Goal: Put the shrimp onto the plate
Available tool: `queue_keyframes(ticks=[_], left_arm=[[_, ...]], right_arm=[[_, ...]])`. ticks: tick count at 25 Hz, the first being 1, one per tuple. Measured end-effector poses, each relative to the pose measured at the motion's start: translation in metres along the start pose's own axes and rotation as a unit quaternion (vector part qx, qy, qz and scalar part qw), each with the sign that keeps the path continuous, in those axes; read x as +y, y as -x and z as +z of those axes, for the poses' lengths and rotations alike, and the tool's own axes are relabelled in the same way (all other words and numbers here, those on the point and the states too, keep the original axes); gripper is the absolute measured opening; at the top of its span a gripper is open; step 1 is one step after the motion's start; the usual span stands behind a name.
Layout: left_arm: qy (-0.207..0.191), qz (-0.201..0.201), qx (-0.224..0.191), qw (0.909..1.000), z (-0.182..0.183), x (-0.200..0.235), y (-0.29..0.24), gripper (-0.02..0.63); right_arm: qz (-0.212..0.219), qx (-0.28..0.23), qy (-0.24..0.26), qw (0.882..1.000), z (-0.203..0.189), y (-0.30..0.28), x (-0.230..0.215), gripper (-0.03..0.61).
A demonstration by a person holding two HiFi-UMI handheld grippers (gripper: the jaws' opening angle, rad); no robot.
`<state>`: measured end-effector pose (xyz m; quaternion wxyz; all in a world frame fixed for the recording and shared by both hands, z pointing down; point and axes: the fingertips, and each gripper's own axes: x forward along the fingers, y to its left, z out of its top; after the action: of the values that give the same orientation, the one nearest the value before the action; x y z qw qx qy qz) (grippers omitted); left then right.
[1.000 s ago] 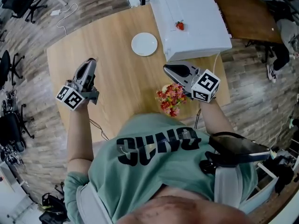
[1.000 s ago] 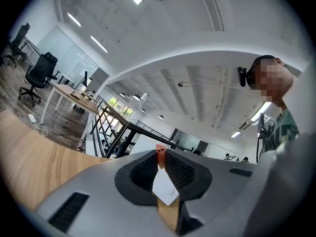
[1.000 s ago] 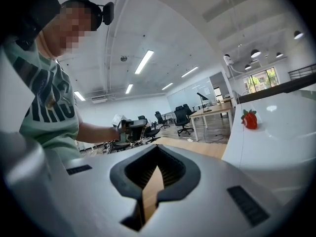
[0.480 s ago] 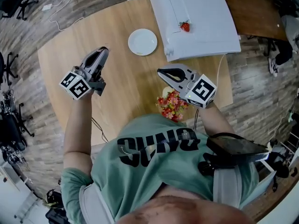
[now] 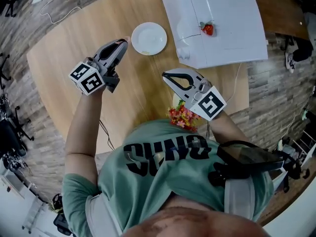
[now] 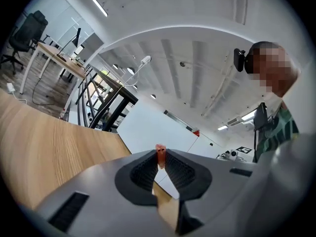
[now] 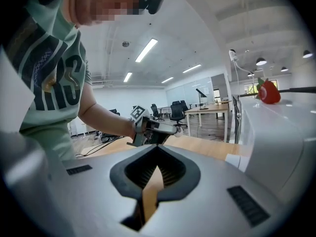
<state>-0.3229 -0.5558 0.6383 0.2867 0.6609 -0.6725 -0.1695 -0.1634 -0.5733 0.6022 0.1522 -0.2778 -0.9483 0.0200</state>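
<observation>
A large light-wood table with a rounded edge (image 5: 59, 73) fills most of the head view, standing on a grey plank floor (image 5: 19, 38). On the table's far right lies a big white rectangular box (image 5: 232, 43), its near corner just beside a small round white plate (image 5: 154, 32) that rests on the bare wood. At the near edge, close to the person's green shirt (image 5: 163, 177), stands a bunch of red and yellow flowers (image 5: 182, 116). The left gripper (image 5: 124, 41), grey with a marker cube behind it, points at the plate, its tips just beside the plate's left rim. Its jaws are pinched on a small orange-pink shrimp (image 6: 160, 152), which stands upright between the very tips and is not on the plate. The right gripper (image 5: 167, 74) hovers over the wood between the flowers and the box, well apart from the plate. Its jaws are pressed together at the tips with nothing between them, only wood showing through the gap behind. On top of the white box sits a small red strawberry-shaped thing with a green cap (image 5: 208, 29).
</observation>
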Motion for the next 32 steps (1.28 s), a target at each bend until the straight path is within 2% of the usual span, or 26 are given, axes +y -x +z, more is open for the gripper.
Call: queue_keyframes(ticks=[2, 5, 9, 11, 15, 23, 28, 32], left_arm=[[0.006, 0.000, 0.008, 1.0000, -0.010, 0.009, -0.008, 0.048], [0.017, 0.002, 0.014, 0.9998, -0.022, 0.023, -0.021, 0.048], [0.018, 0.003, 0.033, 0.9993, -0.037, 0.037, -0.040, 0.048], [0.013, 0.002, 0.049, 0.9987, -0.046, 0.043, -0.050, 0.048], [-0.001, 0.002, 0.085, 0.9964, -0.066, 0.052, -0.068, 0.048], [-0.033, 0.013, 0.152, 0.9878, -0.099, 0.066, -0.085, 0.048], [-0.047, 0.018, 0.168, 0.9844, -0.105, 0.068, -0.088, 0.048], [-0.060, 0.024, 0.179, 0.9817, -0.108, 0.070, -0.088, 0.048]], right_arm=[[0.007, 0.008, 0.016, 1.000, -0.004, -0.004, 0.001, 0.006], [-0.001, -0.012, -0.030, 0.999, -0.004, -0.011, 0.000, 0.006], [0.017, 0.012, -0.026, 0.999, -0.018, -0.015, 0.003, 0.006], [0.007, -0.008, -0.058, 0.998, -0.015, -0.017, 0.000, 0.006], [0.009, -0.011, -0.054, 0.998, -0.015, -0.019, -0.002, 0.006], [0.021, 0.019, -0.052, 0.998, -0.025, -0.019, 0.002, 0.006], [0.018, 0.000, -0.058, 0.998, -0.018, -0.020, 0.002, 0.006], [0.027, 0.015, -0.052, 0.998, -0.022, -0.019, 0.005, 0.006]])
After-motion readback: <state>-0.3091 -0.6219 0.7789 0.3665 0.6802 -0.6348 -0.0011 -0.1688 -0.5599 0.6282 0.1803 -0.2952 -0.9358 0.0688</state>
